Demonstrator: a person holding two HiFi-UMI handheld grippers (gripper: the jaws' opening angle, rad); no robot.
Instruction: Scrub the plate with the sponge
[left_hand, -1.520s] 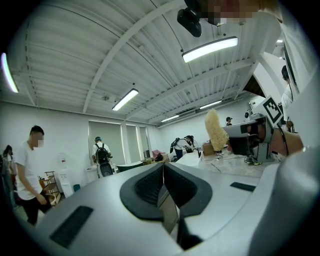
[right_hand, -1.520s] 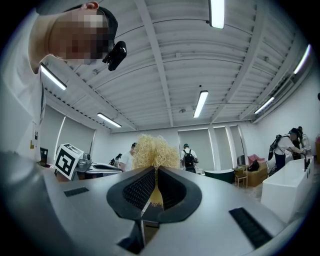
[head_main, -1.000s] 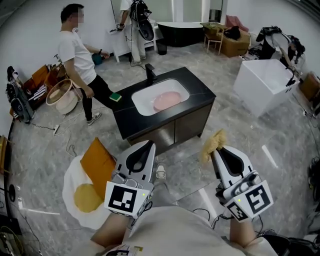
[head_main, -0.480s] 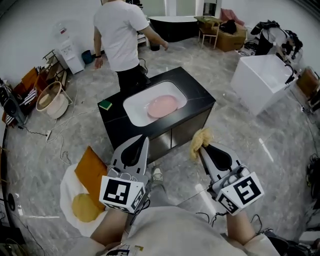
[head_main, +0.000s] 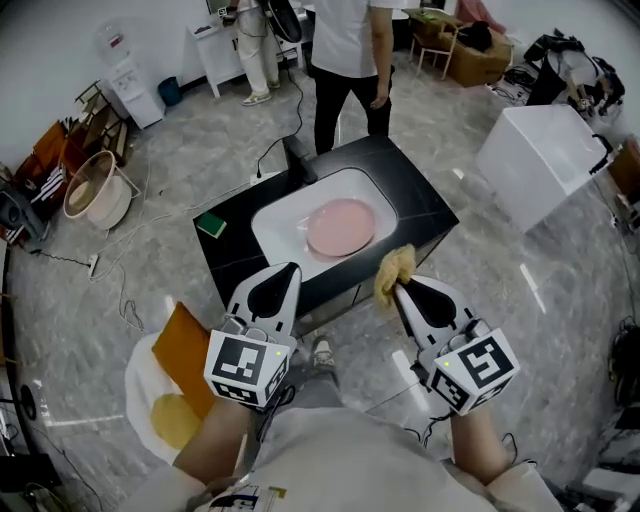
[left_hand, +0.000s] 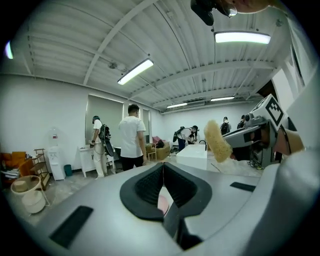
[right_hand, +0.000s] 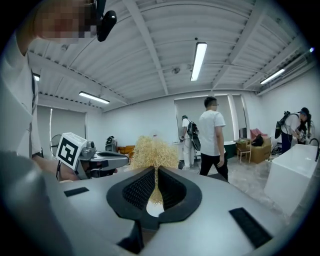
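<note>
On the black counter, a white sink holds the pink plate, which lies flat in the right part of the basin. Before the counter's near edge, the right gripper pinches a yellow sponge, a coarse fibrous tuft that sticks up past the jaw tips, apart from the plate. The right gripper view shows the pads closed on its lower part. Beside it, toward the counter's left front corner, the left gripper has its jaws pressed together with nothing between them. Each gripper's cube shows a black-and-white square pattern. A green pad lies on the counter's left end, a black faucet stands at its far edge, and a person in a white shirt stands just behind it.
</note>
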